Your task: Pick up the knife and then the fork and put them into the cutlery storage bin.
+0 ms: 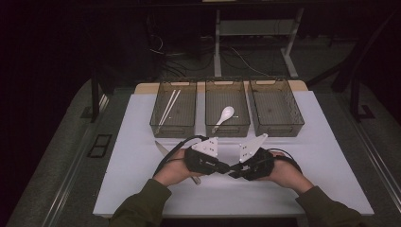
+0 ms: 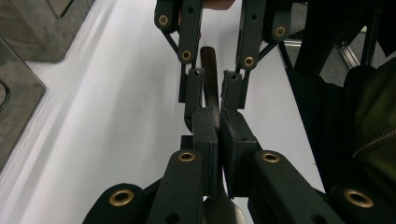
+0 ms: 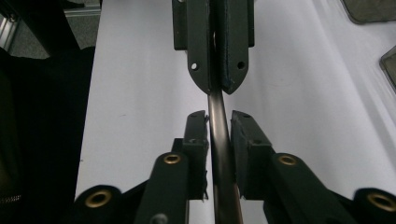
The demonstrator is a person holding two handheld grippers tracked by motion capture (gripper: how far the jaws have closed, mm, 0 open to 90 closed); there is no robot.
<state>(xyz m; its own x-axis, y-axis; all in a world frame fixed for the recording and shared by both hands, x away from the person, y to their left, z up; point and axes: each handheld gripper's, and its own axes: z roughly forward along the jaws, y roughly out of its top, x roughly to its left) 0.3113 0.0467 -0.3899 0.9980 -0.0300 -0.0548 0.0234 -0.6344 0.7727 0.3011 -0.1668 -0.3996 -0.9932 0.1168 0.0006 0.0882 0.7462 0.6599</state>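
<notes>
A slim metal utensil handle runs between my two grippers, which meet tip to tip above the white mat near its front middle. My left gripper is shut on the handle, and a wider silvery part of the utensil shows at the base of its jaws. My right gripper faces it from the other side, its pads closed against the same handle. In the high view the left gripper and the right gripper point at each other, with a hand behind each.
Three see-through brown bins stand in a row at the back of the mat: the left one holds pale chopsticks, the middle one a white spoon, the right one looks empty. A silvery blade-like piece lies left of my left hand.
</notes>
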